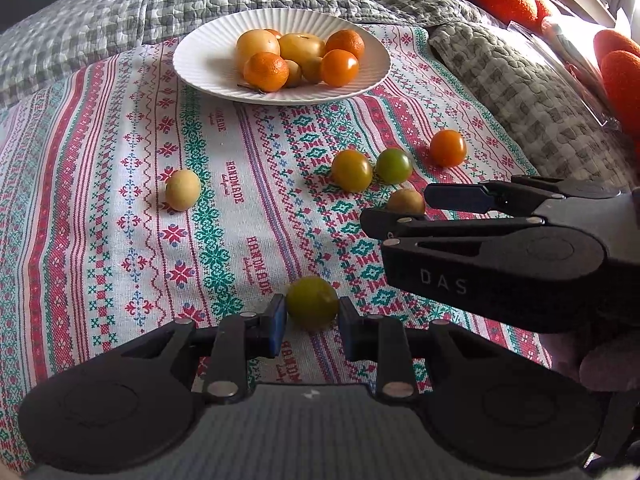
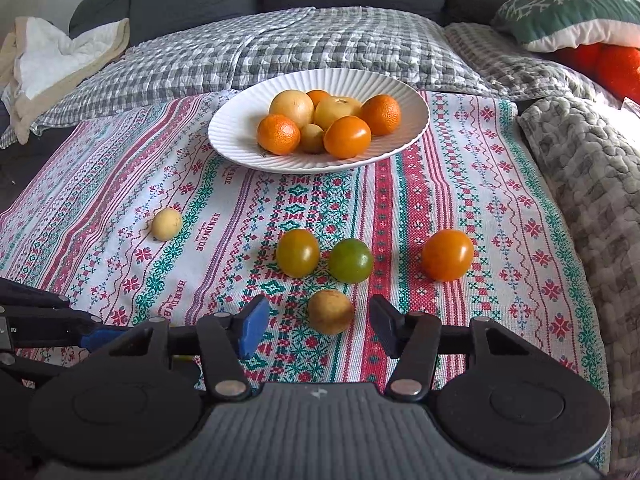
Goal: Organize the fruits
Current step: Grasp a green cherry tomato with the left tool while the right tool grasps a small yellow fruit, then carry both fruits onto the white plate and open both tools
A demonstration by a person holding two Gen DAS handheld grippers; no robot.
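Bracketing a small green-yellow tomato on the patterned cloth, the left gripper has its blue-padded fingers apart, one on each side of the fruit, with a sliver of daylight showing at either pad, so nothing is clamped yet. The right gripper stands wider apart around a brownish round fruit (a longan or small plum, hard to tell which), well clear of it on both sides.

Further out on the cloth lie a yellow-green tomato just beside a greener one, an orange tomato off to their right, and a pale yellow fruit alone at the left. The white ribbed plate at the far side already carries mandarins, a tomato and larger yellow fruits, which suggests it is the collecting place.

Both fruits within reach look light, smooth and round. The tomato's skin is glossy and probably slippery, and its flesh will bruise or split under a hard squeeze, so the pads should close on its widest girth, level with the middle, with only enough pressure to lift it. The cloth rests on soft bedding, so a nudged fruit may roll; a straight, centred closing seems wise. The brownish fruit looks firmer and duller, likely easier to hold.
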